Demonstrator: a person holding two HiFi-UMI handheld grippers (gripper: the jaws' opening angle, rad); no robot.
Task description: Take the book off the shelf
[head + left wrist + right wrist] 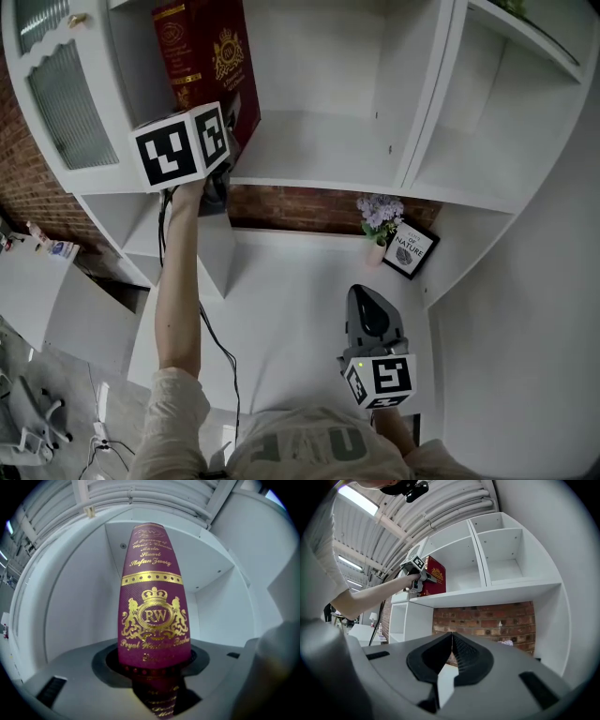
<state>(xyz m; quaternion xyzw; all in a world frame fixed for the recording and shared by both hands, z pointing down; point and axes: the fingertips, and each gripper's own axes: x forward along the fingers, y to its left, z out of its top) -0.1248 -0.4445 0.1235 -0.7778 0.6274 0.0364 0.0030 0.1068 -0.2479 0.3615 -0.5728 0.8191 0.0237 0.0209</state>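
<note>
Left gripper [221, 180]: my jaws clamp the spine of the book [208, 56], which stands upright at the left end of the shelf [319, 155]. Right gripper [367, 305]: my jaws pressed together, nothing between, well below the shelf. Flowers [380, 217] and frame [410, 248]: under the shelf, side by side.

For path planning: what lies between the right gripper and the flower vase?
Only bare white counter, seen in the head view.

purple flowers [381, 216] just beside framed print [410, 249]; brick wall [300, 208] behind; frosted cabinet door [66, 103] at left
</note>
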